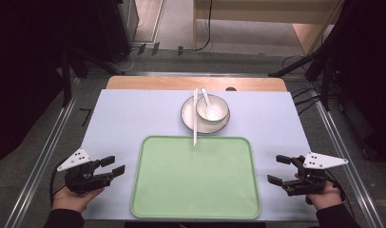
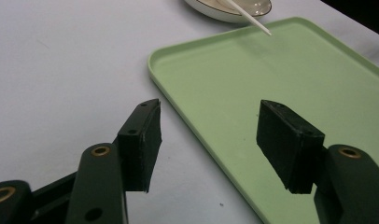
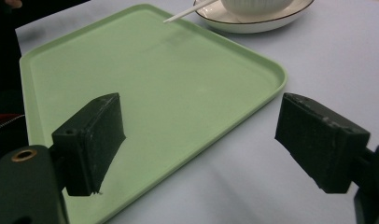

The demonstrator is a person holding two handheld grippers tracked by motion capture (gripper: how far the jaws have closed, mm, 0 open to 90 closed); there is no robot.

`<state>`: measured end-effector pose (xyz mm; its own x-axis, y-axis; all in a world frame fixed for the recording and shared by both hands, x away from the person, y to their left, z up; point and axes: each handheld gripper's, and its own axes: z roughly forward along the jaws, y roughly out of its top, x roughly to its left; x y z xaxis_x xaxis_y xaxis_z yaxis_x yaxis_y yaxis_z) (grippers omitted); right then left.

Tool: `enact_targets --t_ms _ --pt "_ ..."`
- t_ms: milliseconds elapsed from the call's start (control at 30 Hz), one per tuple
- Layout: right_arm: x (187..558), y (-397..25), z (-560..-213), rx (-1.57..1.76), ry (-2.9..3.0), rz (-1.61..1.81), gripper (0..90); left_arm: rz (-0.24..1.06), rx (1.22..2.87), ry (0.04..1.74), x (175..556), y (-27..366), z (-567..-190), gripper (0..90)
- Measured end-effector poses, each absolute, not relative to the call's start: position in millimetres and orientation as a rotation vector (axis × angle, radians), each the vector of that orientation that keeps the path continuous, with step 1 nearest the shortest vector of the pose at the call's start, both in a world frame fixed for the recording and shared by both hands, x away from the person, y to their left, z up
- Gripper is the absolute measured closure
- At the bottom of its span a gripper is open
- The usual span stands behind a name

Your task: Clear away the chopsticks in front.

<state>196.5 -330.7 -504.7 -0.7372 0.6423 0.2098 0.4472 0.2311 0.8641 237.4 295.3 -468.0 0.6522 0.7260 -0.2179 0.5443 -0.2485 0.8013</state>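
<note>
High view: both grippers' fingers apart flanking tray [image 1: 196, 209], chopsticks [image 1: 195, 118] overhanging its rim.

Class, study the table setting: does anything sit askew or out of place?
Yes. The white chopsticks lie across the plate beside the bowl, their tips overhanging the green tray rather than resting on the plate. Both grippers, left and right, wait open and empty.

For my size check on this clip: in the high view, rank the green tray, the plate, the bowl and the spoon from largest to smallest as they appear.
1. green tray, by far the largest.
2. plate, under the bowl.
3. bowl, sitting on the plate.
4. spoon, resting in the bowl, the smallest.
All lie on the same table, so nearness hardly skews this.
</note>
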Motion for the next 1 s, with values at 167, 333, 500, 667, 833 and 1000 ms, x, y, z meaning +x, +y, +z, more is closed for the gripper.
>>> enact_targets --t_ms 167,333,500,667,833,1000 --pt "197 -331 -505 1.037 2.310 1.513 16.2 0.033 1.892 1.179 246 297 -468 47.1" --pt "197 -330 -506 1.038 2.315 1.506 16.2 0.042 1.922 1.171 249 294 -468 45.9" --pt "197 -331 -506 1.039 2.311 1.504 16.2 0.051 1.941 1.197 257 291 -468 36.0" --pt "196 -331 -506 1.047 2.304 1.512 16.2 0.051 1.986 1.201 263 288 -463 34.2" --pt "197 -330 -506 1.047 2.308 1.522 16.2 0.054 2.001 1.213 273 283 -453 33.2" --pt "197 -331 -506 1.048 2.303 1.526 16.2 0.056 2.024 1.205 283 273 -447 33.0"
